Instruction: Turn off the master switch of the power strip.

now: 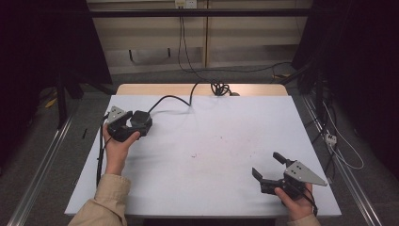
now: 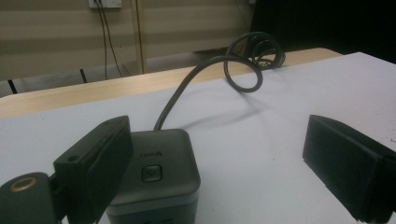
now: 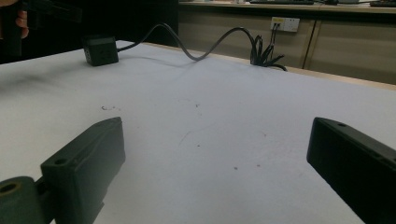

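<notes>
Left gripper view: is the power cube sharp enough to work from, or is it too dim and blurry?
Left gripper view: dim and soft, but the power cube and its button read clearly; its cord throws a faint shadow. Right gripper view: the near black tips are blurred. High view: the white table is evenly lit, the surroundings dark.

Overall light: dim room, black surroundings at both sides.
Brightest area: white table [image 1: 211,141], evenly lit from above, no glare.
Shadows: soft, faint, beside the power cube [image 1: 140,120] and its cable [image 2: 187,93].
Focus: near jaws blurred in both gripper views; the high view is slightly soft and grainy.
</notes>
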Demonstrator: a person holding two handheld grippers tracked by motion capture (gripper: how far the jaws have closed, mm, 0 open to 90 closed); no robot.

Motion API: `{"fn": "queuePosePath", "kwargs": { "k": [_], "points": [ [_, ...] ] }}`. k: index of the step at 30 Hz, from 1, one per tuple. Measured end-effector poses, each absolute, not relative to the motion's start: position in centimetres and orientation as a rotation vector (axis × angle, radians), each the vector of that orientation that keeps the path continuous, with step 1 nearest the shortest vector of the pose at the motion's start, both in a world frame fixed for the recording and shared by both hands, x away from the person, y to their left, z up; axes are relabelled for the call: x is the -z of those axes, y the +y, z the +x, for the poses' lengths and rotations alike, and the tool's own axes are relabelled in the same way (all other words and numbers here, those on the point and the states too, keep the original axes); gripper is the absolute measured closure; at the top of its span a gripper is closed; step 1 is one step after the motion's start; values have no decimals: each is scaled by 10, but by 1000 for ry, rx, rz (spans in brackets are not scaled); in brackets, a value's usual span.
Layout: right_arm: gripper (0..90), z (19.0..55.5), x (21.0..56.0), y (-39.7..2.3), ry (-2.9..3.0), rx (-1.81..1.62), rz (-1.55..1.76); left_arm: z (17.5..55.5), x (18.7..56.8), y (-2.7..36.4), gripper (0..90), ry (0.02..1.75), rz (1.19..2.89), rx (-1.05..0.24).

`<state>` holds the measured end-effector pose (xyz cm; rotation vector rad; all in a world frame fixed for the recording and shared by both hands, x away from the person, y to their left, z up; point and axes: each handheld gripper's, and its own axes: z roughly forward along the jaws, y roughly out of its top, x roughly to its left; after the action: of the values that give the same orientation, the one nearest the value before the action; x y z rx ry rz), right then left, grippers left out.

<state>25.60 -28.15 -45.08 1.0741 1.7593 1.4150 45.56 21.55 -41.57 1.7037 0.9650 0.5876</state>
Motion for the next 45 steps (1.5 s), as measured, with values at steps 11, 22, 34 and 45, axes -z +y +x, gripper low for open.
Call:
{"fn": "queuePosePath", "kwargs": {
  "k": [11,22,34,45],
  "points": [
    [39,256,451,-282,1758,-1416,1075,461,414,213,106,951,1717,-612],
    [40,256,450,-282,1760,-1412,1073,461,408,214,225,947,1742,-643],
    [41,256,449,-283,1752,-1414,1072,463,408,216,415,963,1727,-599],
    [41,256,449,-283,1753,-1415,1067,465,405,219,549,972,1735,-601]
  ]
}}
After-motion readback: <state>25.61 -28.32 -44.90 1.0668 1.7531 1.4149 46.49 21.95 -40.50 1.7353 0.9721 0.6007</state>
